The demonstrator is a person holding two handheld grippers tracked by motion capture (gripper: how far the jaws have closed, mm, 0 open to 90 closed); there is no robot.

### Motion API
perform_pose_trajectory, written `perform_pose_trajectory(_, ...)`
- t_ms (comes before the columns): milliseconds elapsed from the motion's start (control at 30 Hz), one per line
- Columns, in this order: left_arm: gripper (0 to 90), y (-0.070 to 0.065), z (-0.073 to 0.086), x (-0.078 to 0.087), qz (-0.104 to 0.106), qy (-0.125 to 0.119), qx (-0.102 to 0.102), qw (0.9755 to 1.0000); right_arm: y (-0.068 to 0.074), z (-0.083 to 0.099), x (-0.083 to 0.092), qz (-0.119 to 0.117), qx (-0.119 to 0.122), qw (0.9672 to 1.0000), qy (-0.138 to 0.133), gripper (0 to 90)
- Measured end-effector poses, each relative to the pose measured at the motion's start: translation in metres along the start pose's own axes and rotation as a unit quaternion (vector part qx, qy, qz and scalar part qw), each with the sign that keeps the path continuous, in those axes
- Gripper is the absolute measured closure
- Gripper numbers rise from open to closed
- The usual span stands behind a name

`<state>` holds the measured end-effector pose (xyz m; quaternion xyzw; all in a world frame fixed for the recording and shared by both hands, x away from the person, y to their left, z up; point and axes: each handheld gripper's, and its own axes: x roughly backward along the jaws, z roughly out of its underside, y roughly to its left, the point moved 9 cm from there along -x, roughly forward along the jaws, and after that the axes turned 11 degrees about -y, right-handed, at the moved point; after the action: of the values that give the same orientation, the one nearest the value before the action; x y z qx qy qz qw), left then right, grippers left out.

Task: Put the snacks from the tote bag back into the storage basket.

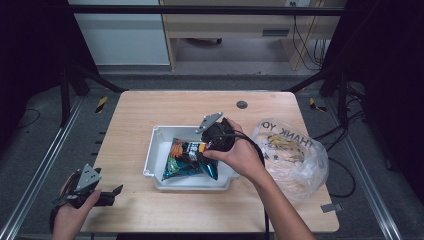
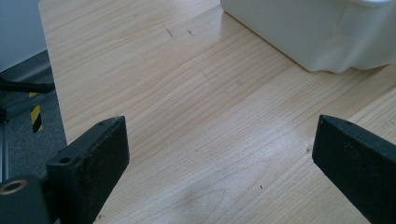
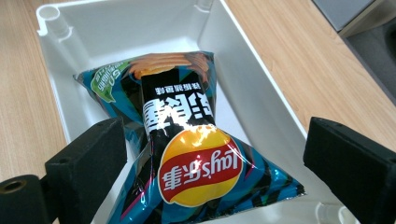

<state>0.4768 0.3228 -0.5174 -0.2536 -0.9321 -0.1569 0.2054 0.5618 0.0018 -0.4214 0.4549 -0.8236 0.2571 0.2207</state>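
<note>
Hovering right gripper (image 3: 212, 154) over chip bag (image 3: 187, 144), jaws spread wide, bag lying in white bin (image 3: 252, 93). We judge placement done; next, lift clear. Left gripper (image 2: 219, 154) gapes idle over table (image 2: 187, 116).

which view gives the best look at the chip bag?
The right gripper view: the chip bag lies close up between the open jaws of the right hand-held gripper, logo and print readable, inside the white bin. The high view shows it small and partly covered by the hand. The left gripper view catches the bin's outer wall.
</note>
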Motion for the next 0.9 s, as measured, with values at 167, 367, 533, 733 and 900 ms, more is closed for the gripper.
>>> perform_pose_trajectory(167,3.4,0.000,0.000,-0.001,-0.001,0.001,-0.001,1.0000,-0.003,-0.002,0.008,0.011,-0.018,0.9997,-0.009,6.2)
perform_pose_trajectory(367,3.4,0.000,0.001,-0.002,-0.002,0.003,-0.004,1.0000,-0.009,-0.004,0.019,0.026,-0.046,0.9984,-0.018,6.1)
perform_pose_trajectory(533,3.4,-0.001,0.001,-0.001,-0.002,0.004,-0.004,1.0000,-0.013,-0.004,0.029,0.043,-0.053,0.9973,-0.029,6.1)
perform_pose_trajectory(733,3.4,-0.002,0.002,0.000,0.000,0.005,-0.006,1.0000,-0.018,-0.004,0.043,0.070,-0.078,0.9934,-0.047,6.1)
perform_pose_trajectory(900,3.4,-0.003,0.002,0.001,-0.003,0.003,-0.003,1.0000,-0.015,-0.001,0.057,0.088,-0.088,0.9904,-0.060,6.1)
